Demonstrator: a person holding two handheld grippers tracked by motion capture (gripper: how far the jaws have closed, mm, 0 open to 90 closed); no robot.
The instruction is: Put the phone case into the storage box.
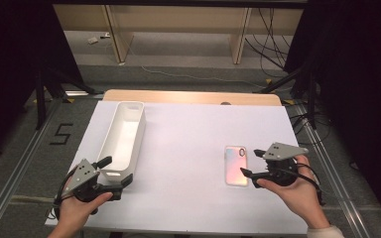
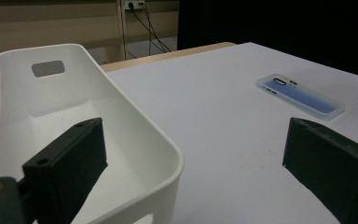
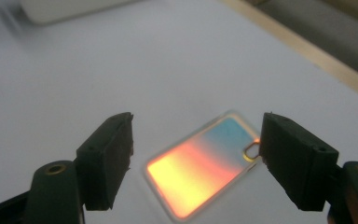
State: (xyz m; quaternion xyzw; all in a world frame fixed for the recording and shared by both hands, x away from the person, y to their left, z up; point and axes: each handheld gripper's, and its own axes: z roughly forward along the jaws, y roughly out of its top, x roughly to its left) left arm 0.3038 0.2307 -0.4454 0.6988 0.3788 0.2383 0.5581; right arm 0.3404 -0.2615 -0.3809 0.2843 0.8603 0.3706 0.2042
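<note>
Your right tool (image 1: 254,163) is hovering just beside the phone case (image 1: 236,165), jaws spread wide apart and clamped on nothing; in the right gripper view the case (image 3: 204,164) is lying between and beyond the two black jaws. Your left tool (image 1: 115,171) is also standing apart and empty, one jaw sitting over the near end of the white bin (image 1: 124,136) and the other outside its wall.

You are risking a slip, I judge, because the case is lying flat on the white counter (image 1: 188,139) with almost no edge to bite. Jaws coming down on it could skate over the glossy face or push it along the sheet instead of lifting it. Your left tool, straddling the bin wall, could nudge or tip the light bin if you are closing it carelessly.

As for looks, the case is showing as a thin, translucent rectangle with rounded corners, a camera cut-out at one end, and an iridescent sheen running from orange to blue. It is lying right of centre, well apart from the bin.
</note>
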